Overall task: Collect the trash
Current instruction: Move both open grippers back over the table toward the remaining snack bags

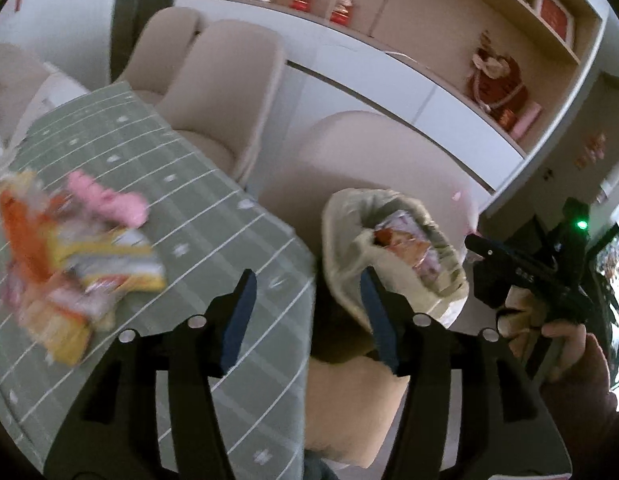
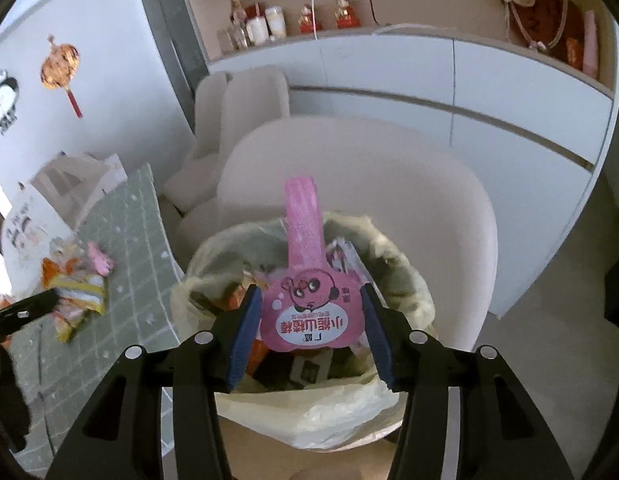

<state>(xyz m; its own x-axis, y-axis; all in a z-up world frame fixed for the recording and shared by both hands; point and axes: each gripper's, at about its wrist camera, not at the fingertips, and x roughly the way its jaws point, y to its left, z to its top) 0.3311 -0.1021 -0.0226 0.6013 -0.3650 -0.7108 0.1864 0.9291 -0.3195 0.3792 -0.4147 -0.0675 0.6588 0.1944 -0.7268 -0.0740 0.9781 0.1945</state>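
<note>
A pale trash bag (image 2: 309, 408) stands open beside the table, holding several wrappers; it also shows in the left wrist view (image 1: 393, 240). My right gripper (image 2: 311, 330) is open right above the bag's mouth, and a pink wrapper (image 2: 309, 300) with a cartoon face hangs loose between its fingers, touching neither pad. A blurred pile of orange, yellow and pink wrappers (image 1: 73, 256) lies on the green checked tablecloth (image 1: 213, 208); it also shows in the right wrist view (image 2: 79, 284). My left gripper (image 1: 309, 300) is open and empty over the table's edge, right of the pile.
Beige chairs (image 1: 225, 92) stand along the table's far side, one right behind the bag (image 2: 389, 184). White cabinets with red ornaments (image 2: 429, 68) line the wall. White papers (image 2: 33, 220) lie at the table's far end.
</note>
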